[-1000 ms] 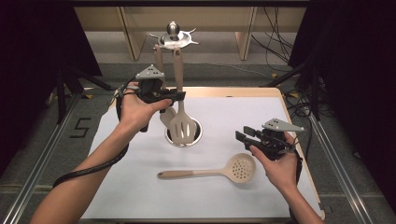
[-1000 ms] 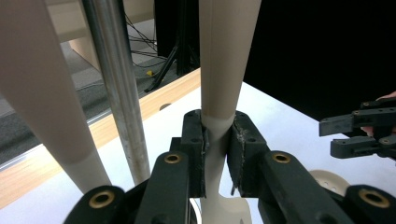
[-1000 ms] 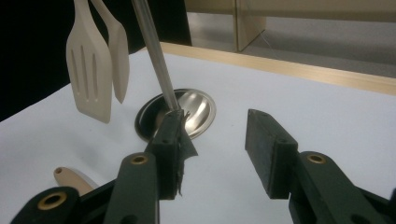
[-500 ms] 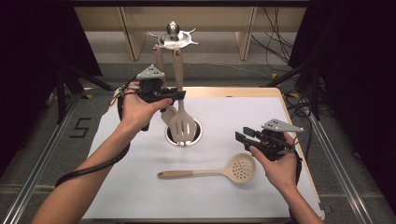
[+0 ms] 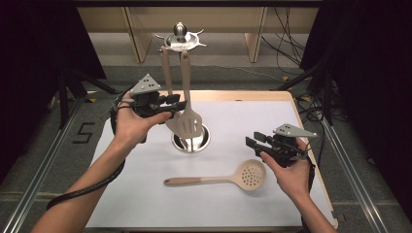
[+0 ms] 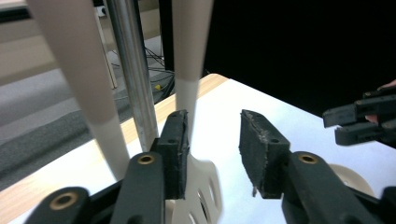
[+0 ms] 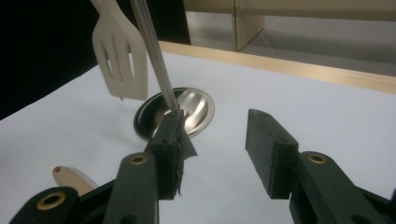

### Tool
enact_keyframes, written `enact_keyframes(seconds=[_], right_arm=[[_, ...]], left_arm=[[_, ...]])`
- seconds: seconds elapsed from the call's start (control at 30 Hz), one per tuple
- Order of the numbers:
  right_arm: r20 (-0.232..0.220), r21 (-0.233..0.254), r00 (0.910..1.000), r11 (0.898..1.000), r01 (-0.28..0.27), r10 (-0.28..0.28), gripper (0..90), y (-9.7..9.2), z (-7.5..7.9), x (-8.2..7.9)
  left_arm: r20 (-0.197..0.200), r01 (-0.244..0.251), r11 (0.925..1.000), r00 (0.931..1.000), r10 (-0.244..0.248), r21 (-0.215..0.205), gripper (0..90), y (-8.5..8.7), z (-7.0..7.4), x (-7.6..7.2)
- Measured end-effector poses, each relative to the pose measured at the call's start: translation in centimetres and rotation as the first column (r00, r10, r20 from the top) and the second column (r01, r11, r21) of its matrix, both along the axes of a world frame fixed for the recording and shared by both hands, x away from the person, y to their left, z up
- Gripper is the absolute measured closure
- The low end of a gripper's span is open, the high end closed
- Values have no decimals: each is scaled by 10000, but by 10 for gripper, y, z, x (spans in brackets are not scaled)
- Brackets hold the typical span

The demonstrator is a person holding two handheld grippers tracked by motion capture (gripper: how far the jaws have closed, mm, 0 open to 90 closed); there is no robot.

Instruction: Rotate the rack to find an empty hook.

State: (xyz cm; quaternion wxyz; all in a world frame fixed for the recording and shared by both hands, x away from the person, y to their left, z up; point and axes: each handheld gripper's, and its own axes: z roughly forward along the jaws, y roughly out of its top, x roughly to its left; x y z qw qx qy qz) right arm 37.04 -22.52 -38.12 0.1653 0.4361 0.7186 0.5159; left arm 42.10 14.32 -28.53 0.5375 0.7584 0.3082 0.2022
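High view. My left gripper (image 5: 180,103) sits above the far-left part of the white worktop sheet (image 5: 145,194), jaws beside the hanging cream slotted spatula with a tan handle (image 5: 187,121). They have just been opening and now stand spread. The spatula hangs from the polished steel utensil stand with a round base and ball-topped hook ring (image 5: 180,39), its base near the far-middle of the sheet; a second cream utensil with a tan handle (image 5: 166,73) hangs beside it. My right gripper (image 5: 253,141) hovers near the sheet's right edge, jaws spread on nothing. The cream perforated skimmer spoon with a tan handle (image 5: 228,178) lies flat toward the near edge, bowl pointing right. Bare sheet runs wide on the near-left and far-right. A pale wood border (image 5: 243,95) frames the sheet. A "5" (image 5: 83,132) is marked on the grey floor past the left edge.

Left gripper view. My black foam-faced pads (image 6: 258,149) stand apart; the spatula blade (image 6: 201,186), smooth and matte with slots, lies against the left pad, with open gap to the other. The steel post (image 6: 133,70) is glossy and round. The right gripper (image 6: 362,119) shows at the frame's right.

Right gripper view. My pads (image 7: 268,149), worn and frayed at the edges, stand apart over bare sheet. The mirror-bright dished base (image 7: 196,107) and spatula (image 7: 121,60) lie ahead; the skimmer's handle tip (image 7: 70,179) is at lower left.
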Motion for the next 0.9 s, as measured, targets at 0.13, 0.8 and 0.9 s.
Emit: enact_keyframes(seconds=[0.13, 0.8, 0.9], right_arm=[[89, -364, 10000, 9993, 5, -2, 581, -2, 1, 0], [27, -80, 10000, 9999, -68, 68, 580, 0, 0, -1], [104, -124, 9999, 9999, -113, 114, 580, 1, 0, 0]], left_arm=[[494, -534, 9970, 9972, 561, -556, 819, 7, 9, -3], [2092, -1454, 9611, 9580, 1961, -2349, 894, 11, 64, 2], [2132, -1455, 9590, 9565, 1992, -2432, 894, 12, 67, 3]])
